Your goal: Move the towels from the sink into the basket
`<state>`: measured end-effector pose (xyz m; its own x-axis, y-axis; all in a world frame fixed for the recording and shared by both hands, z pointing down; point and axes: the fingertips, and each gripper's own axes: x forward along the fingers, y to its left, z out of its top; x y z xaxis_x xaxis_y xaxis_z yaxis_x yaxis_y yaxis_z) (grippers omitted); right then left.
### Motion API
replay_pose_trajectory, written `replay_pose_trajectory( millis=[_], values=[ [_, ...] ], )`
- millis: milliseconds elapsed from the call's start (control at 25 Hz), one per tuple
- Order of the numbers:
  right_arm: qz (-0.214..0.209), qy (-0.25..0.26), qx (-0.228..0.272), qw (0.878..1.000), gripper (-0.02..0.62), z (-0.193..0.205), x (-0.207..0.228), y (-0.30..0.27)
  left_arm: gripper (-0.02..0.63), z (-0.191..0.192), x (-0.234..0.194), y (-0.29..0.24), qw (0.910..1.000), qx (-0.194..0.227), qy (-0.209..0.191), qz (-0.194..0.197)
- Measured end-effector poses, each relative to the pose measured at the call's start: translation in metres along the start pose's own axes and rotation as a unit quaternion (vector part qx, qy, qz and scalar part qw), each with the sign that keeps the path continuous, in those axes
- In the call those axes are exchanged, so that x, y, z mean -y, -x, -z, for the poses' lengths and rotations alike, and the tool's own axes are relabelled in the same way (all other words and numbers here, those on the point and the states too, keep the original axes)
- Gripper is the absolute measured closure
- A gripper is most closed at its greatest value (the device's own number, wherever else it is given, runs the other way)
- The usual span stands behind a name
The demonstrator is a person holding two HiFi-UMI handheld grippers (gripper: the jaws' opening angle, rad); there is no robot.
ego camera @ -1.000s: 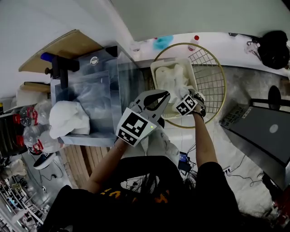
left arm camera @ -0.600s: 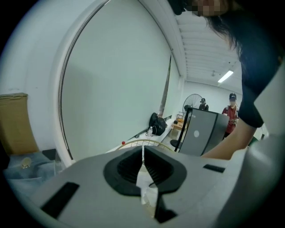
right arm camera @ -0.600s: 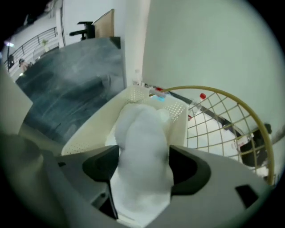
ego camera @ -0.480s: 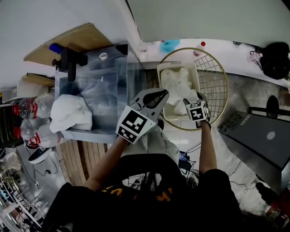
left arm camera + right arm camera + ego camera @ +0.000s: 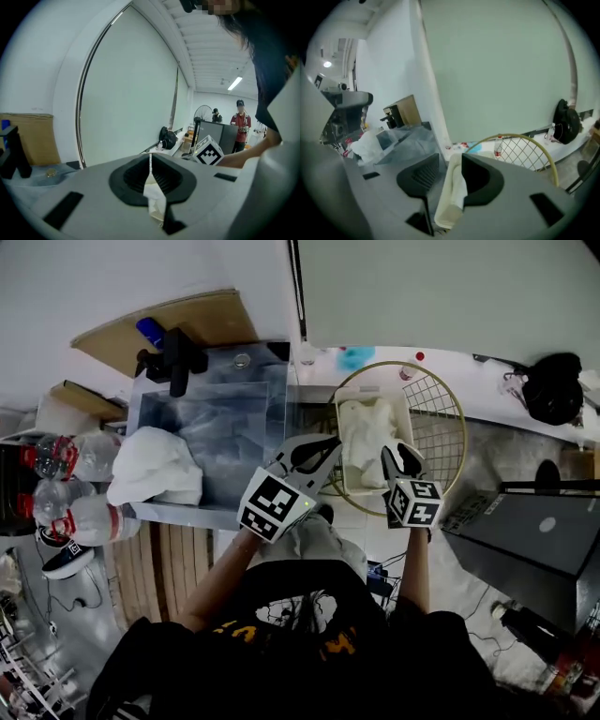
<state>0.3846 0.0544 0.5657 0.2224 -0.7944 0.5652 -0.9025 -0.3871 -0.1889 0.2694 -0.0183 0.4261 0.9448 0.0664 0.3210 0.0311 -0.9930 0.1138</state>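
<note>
The left tongs [image 5: 330,444] are shut. The right tongs [image 5: 401,456] are closing above the basket [image 5: 437,414], a white towel [image 5: 452,187] between them.

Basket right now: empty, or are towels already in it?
Not empty. The head view shows crumpled white towels lying inside the white basket, which sits within a round wire frame.

This looks like a test room in an open office or lab. A bare steel sink [image 5: 178,513] stands beside a wire basket [image 5: 441,418], with cables [image 5: 28,592] trailing over the floor and water bottles [image 5: 66,512] heaped nearby. Strip lights [image 5: 235,83] hang overhead, and a pedestal fan [image 5: 202,112] and standing people [image 5: 240,124] share the room.
</note>
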Motion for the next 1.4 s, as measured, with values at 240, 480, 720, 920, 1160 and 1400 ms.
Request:
replay_pose_trajectory(
  millis=[240, 480, 720, 920, 1160, 1400],
  values=[
    [-0.023, 0.003, 0.084, 0.996, 0.471, -0.046, -0.081, 0.041, 0.597, 0.01, -0.011, 0.074, 0.9994, 0.019, 0.003, -0.028],
    [-0.074, 0.029, 0.124, 0.989, 0.506, -0.07, -0.177, 0.051, 0.597, 0.029, -0.029, 0.156, 0.9977, 0.027, 0.016, -0.06],
    [-0.146, 0.074, 0.142, 0.976, 0.534, -0.083, -0.286, 0.046, 0.597, 0.056, -0.05, 0.24, 0.9915, 0.038, 0.035, -0.119],
    [-0.221, 0.134, 0.13, 0.957, 0.548, -0.081, -0.389, 0.027, 0.597, 0.081, -0.074, 0.309, 0.9801, 0.049, 0.065, -0.181],
    [-0.324, 0.212, 0.097, 0.917, 0.541, -0.061, -0.511, -0.014, 0.597, 0.117, -0.109, 0.39, 0.9528, 0.058, 0.112, -0.276],
    [-0.385, 0.317, 0.02, 0.866, 0.418, -0.011, -0.585, -0.07, 0.597, 0.148, -0.128, 0.459, 0.9207, 0.066, 0.148, -0.355]
  ],
)
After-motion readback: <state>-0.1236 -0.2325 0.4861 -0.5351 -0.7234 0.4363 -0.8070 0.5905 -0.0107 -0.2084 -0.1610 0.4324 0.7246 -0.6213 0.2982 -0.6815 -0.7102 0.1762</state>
